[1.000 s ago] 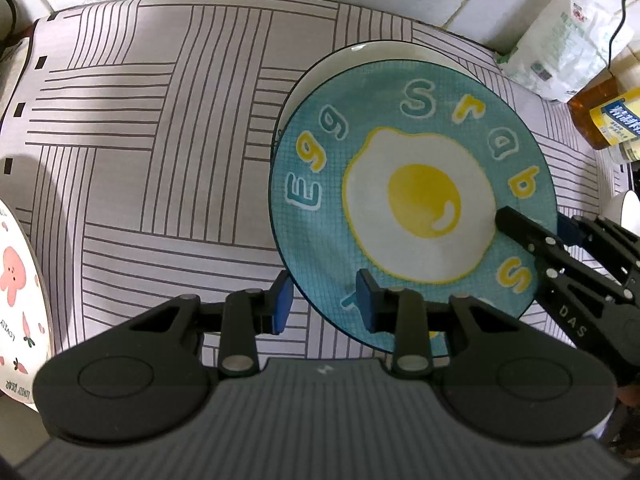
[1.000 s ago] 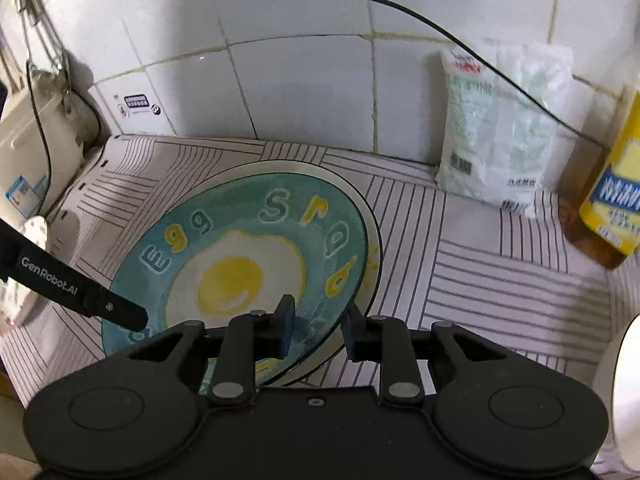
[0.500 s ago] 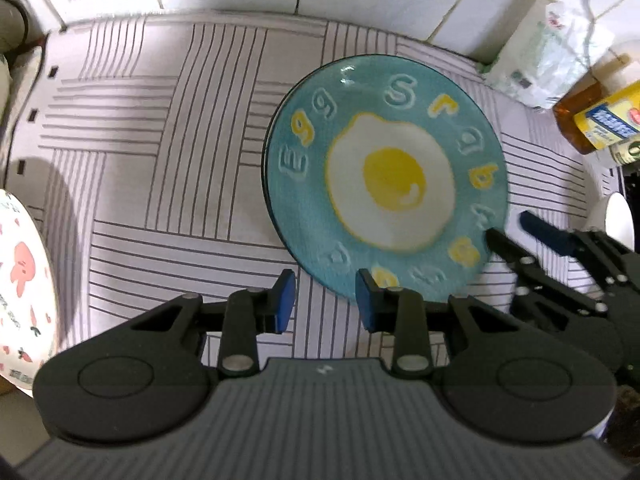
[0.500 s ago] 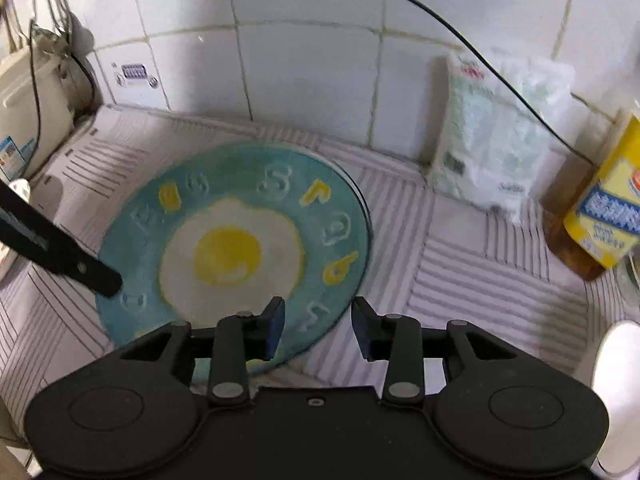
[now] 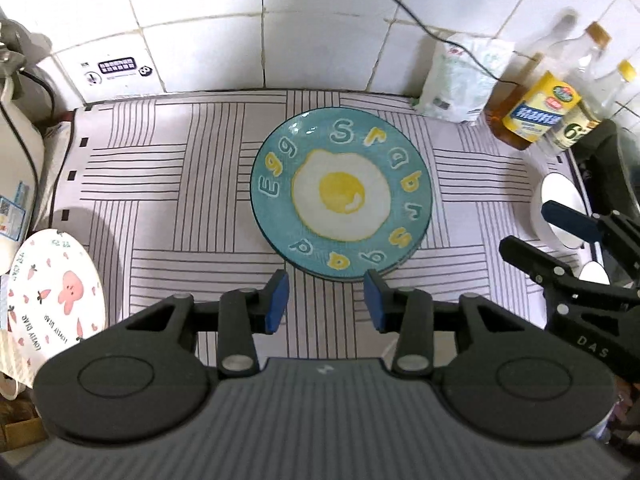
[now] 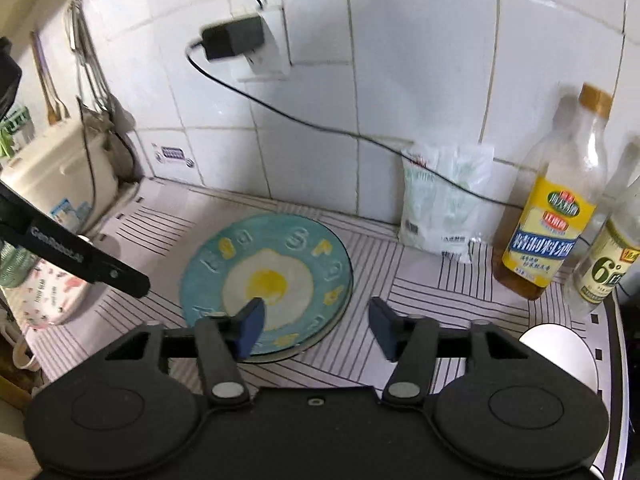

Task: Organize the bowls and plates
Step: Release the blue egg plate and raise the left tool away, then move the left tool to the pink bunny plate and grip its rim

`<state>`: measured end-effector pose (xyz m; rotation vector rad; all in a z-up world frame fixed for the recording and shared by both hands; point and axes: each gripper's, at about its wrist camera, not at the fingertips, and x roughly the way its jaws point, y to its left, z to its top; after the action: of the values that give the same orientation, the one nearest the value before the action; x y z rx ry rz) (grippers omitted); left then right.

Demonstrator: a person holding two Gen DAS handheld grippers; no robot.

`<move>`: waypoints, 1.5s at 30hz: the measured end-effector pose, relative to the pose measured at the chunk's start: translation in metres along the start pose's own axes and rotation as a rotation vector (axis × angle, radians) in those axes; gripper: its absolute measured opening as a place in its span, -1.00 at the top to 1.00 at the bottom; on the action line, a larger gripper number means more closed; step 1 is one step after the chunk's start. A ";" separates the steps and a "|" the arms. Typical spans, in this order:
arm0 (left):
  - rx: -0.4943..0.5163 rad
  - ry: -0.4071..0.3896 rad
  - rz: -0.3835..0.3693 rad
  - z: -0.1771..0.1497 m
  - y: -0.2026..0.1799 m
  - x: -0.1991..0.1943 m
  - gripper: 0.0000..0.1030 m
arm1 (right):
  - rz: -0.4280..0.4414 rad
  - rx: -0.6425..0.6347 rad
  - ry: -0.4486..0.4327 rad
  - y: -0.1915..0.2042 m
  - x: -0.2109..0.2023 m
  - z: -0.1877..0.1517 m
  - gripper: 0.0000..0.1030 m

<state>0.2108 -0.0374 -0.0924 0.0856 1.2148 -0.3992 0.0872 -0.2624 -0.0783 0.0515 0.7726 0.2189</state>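
The blue fried-egg plate (image 5: 340, 196) (image 6: 268, 280) lies flat on the striped mat, stacked on another plate whose rim (image 5: 400, 268) shows underneath. My left gripper (image 5: 326, 300) hovers above the plate's near edge, its jaws opening with nothing between them. My right gripper (image 6: 318, 320) (image 5: 525, 226) hangs off the plate's right side, its jaws opening wide and empty too. A white plate with a pink rabbit (image 5: 56, 292) (image 6: 48, 296) sits at the mat's left edge. At the right edge stands a white bowl (image 5: 560, 208) (image 6: 560, 356).
Oil and vinegar bottles (image 6: 552, 216) (image 6: 608, 256) and a white bag (image 6: 444, 204) stand along the tiled wall at the back right. A black cable (image 6: 320, 124) runs from a wall plug across the tiles. A cream appliance (image 6: 52, 168) fills the left corner.
Both grippers have let go of the blue plate's rim and lifted up and back from it. Their jaws have widened. The plate now rests squarely on the one below.
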 end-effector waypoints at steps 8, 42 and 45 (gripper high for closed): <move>0.038 -0.026 -0.020 -0.030 0.009 -0.039 -0.13 | -0.017 -0.036 -0.058 0.028 -0.036 -0.005 -0.54; 0.092 -0.175 0.010 -0.126 0.205 -0.088 -0.85 | -0.072 0.092 -0.218 0.213 -0.066 -0.018 -0.95; 0.048 -0.176 0.013 -0.131 0.237 -0.080 -0.85 | 0.024 0.087 -0.235 0.225 -0.055 -0.019 -0.95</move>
<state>0.1521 0.2387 -0.0994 0.0977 1.0305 -0.4157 -0.0044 -0.0552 -0.0260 0.1655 0.5477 0.1976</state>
